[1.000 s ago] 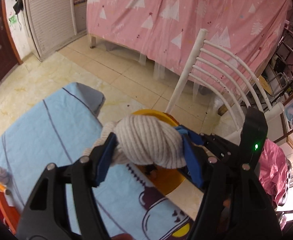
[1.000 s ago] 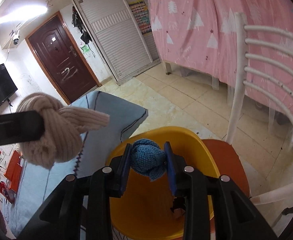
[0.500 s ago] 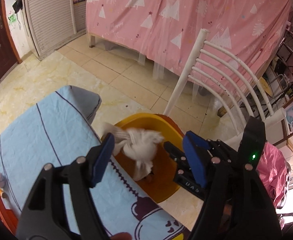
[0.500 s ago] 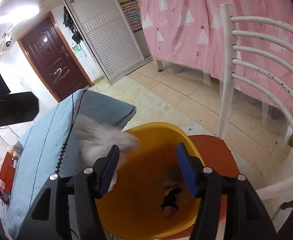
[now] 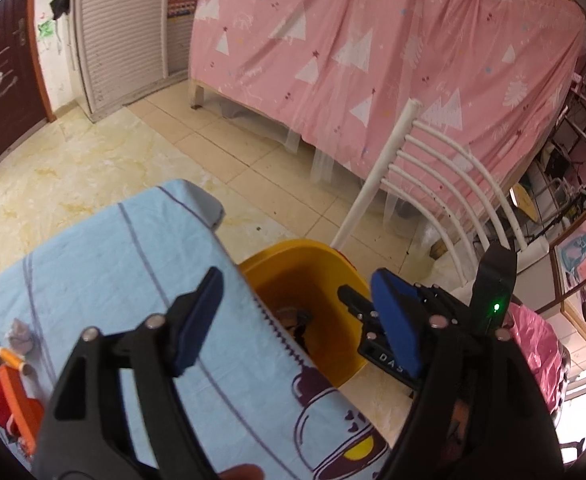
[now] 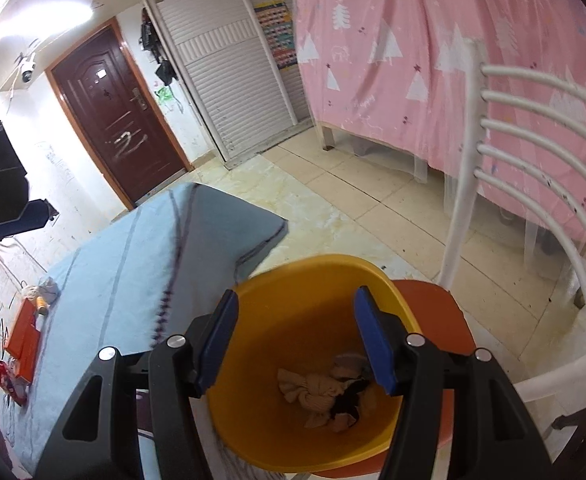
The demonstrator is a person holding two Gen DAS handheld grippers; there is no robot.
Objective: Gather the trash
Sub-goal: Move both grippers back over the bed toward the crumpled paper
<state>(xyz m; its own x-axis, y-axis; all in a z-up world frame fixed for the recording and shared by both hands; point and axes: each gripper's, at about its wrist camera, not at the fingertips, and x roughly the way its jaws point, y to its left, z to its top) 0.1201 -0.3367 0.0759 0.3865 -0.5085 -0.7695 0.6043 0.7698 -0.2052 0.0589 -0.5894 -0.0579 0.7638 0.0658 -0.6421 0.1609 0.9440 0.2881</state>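
Blue tablecloth [image 5: 105, 272], tiled floor [image 5: 105, 160], pink curtain [image 5: 373, 60] behind.

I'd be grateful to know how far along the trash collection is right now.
Done: knotted cloth bundles lie at the bottom of the yellow bin on the chair. In hand: nothing; the right gripper is open over the bin, and the left gripper has its jaws opening with nothing between them. Left: small crumpled scraps by the orange boxes on the blue tablecloth.
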